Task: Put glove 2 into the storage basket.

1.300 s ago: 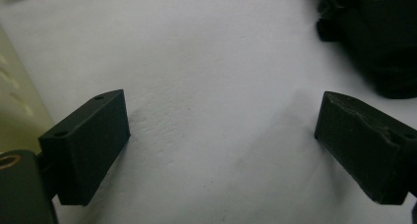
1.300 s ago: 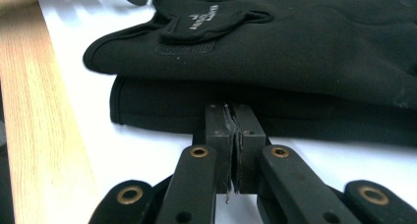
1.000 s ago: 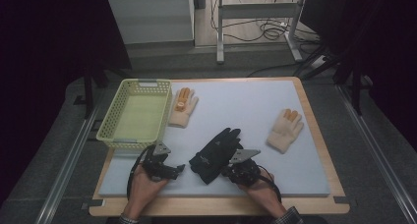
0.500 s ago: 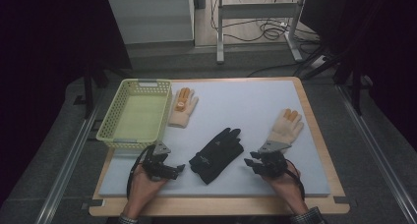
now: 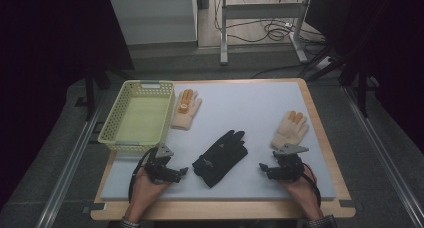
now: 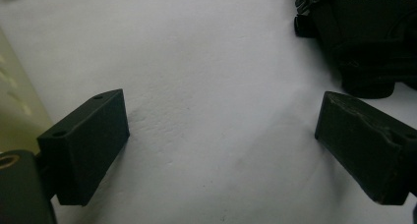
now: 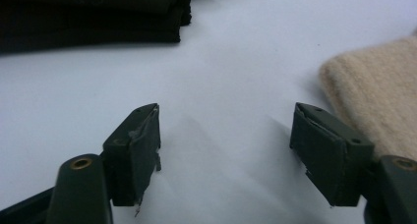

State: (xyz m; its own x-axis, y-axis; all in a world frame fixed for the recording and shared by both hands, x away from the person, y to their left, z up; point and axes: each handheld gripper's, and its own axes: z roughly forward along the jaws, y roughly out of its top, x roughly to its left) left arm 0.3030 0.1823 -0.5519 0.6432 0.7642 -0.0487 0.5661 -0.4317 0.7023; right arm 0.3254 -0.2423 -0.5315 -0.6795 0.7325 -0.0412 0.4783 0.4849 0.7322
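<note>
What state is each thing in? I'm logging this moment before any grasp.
Basket: upright, empty.
Black glove: flat on the mat, untouched.
Left cream glove: flat beside the basket.
Right cream glove: flat, free.
Left gripper: jaws open, empty.
Right gripper: jaws open, empty.

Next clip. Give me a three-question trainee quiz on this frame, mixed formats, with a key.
1. True or false: the black glove lies inside the basket.
2. What lies between the jaws of the left gripper? A) a cream glove B) bare mat C) the basket
3. Fill in: the cream glove nearest the right gripper lies on the ____.

Key: 1 false; 2 B; 3 mat.
</note>
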